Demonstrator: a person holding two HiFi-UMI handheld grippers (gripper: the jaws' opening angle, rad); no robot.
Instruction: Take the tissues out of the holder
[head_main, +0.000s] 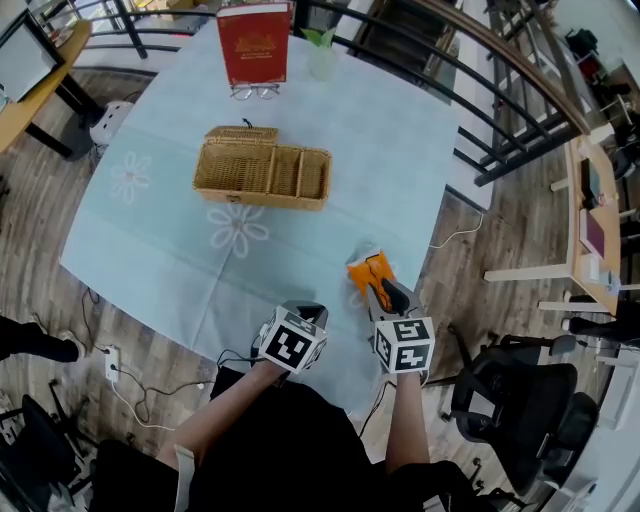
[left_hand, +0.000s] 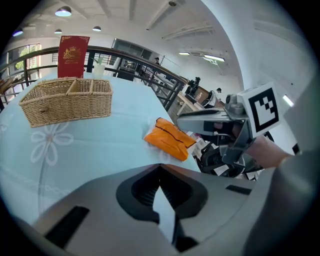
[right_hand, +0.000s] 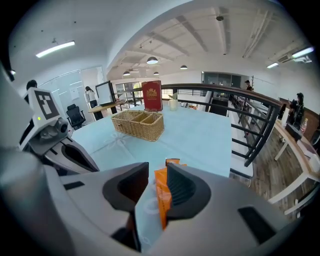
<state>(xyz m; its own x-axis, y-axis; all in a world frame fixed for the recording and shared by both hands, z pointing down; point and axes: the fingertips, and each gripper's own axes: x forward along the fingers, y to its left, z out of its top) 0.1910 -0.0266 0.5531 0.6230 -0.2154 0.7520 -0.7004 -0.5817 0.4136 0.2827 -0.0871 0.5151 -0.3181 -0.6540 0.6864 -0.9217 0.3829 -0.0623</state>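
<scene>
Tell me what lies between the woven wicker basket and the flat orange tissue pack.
Only bare pale-blue tablecloth separates woven wicker basket and orange tissue pack; the head view shows it.

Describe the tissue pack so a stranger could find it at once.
On the pale blue table, go from the wicker basket in the middle toward the near right edge. The tissue pack lies there, between the open right tongs. It is the only bright orange thing on the cloth.

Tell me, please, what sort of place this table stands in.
Most likely an open-plan office on a mezzanine: the cloth-covered table stands beside a black railing, an office chair sits on the wood floor, and a desk with a monitor stands beyond.
</scene>
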